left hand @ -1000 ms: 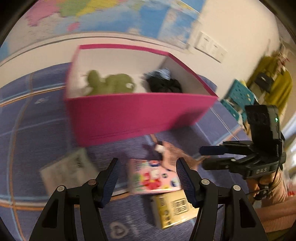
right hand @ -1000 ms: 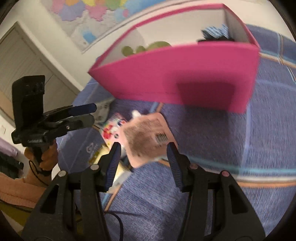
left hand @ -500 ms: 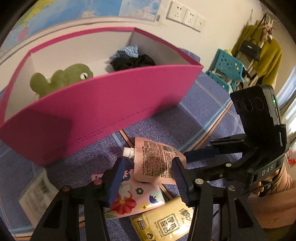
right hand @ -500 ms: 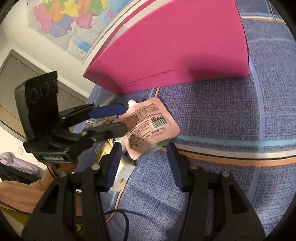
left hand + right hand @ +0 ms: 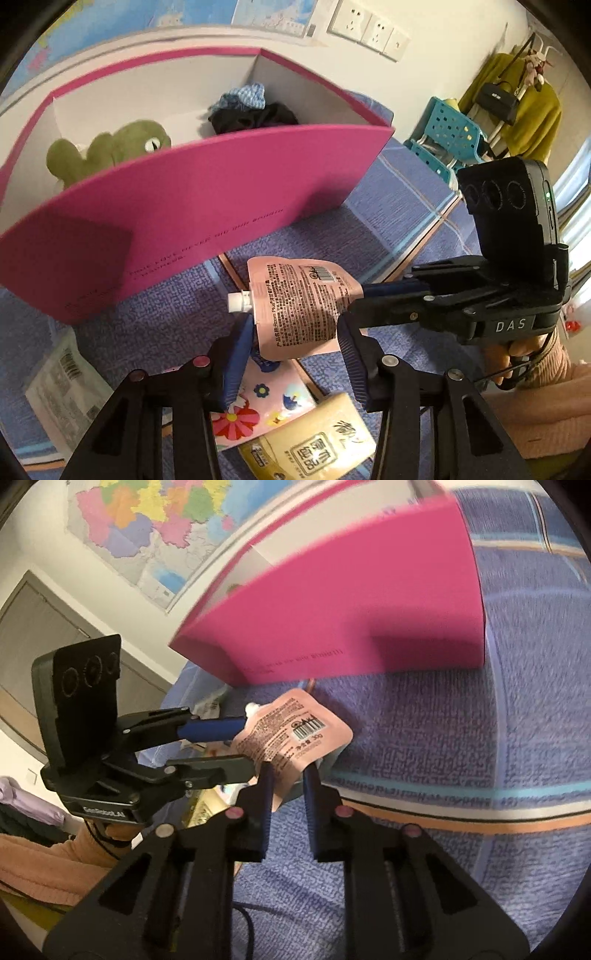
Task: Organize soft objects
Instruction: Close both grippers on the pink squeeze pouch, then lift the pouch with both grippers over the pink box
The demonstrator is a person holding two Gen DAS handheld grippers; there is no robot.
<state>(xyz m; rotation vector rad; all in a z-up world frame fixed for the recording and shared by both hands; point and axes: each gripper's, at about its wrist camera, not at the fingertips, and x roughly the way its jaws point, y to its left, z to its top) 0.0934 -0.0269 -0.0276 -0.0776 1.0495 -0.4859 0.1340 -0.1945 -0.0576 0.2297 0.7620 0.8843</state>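
Pouch [image 5: 291, 734] hangs just near of the pink box [image 5: 351, 609], my right gripper [image 5: 287, 775] closing on its corner, left gripper [image 5: 291, 332] closing loosely around it; that thin pinch may slip.

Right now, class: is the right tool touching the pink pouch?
Touching. The right wrist view shows the closing right tool pinching the pink pouch at its lower edge.

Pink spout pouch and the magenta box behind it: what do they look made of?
Pink spout pouch: likely thin flexible plastic film, slightly glossy; it buckles between the closing right gripper pads, with a white hard-looking cap. Magenta box: seemingly rigid matte cardboard; flat walls, crisp edges, white inside.
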